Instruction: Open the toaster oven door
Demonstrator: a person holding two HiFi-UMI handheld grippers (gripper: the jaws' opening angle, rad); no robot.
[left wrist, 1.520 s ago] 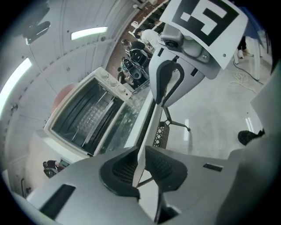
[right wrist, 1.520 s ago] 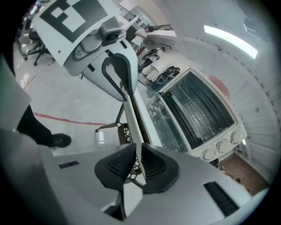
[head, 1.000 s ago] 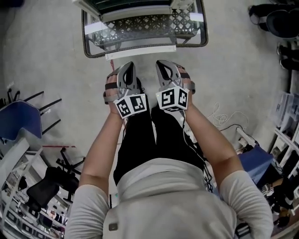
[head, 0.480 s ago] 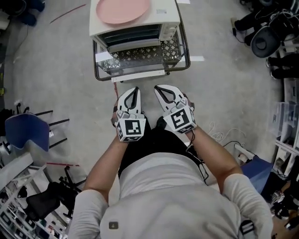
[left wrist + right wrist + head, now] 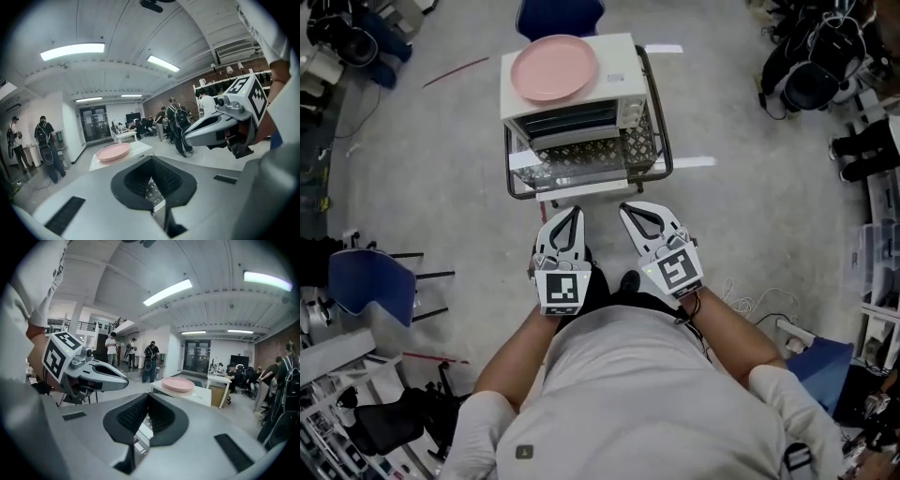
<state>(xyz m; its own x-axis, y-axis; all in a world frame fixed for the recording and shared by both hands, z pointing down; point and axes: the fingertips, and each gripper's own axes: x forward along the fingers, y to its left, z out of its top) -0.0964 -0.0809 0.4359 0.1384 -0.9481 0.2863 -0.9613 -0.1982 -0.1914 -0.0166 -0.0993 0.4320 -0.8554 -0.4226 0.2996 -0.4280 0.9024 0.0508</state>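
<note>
A white toaster oven (image 5: 615, 61) stands on a black wire cart (image 5: 656, 141), its dark glass front (image 5: 572, 120) facing me. A pink plate (image 5: 554, 67) lies on its top. My left gripper (image 5: 563, 223) and right gripper (image 5: 642, 217) are held side by side in front of my body, just short of the cart. Both are shut with nothing between the jaws, and neither touches the oven. In the left gripper view the shut left gripper (image 5: 151, 160) points toward the plate (image 5: 113, 152). The right gripper (image 5: 147, 397) in its own view is also shut, with the plate (image 5: 178, 384) ahead.
A blue chair (image 5: 366, 281) stands at my left and another (image 5: 560, 14) behind the oven. Dark bags (image 5: 811, 75) lie at the right. A white cable (image 5: 750, 291) trails on the floor. Several people stand further back in the room.
The view has shifted: the oven and its plate now show fully and lie lower in the picture. Both grippers stay shut and side by side.
</note>
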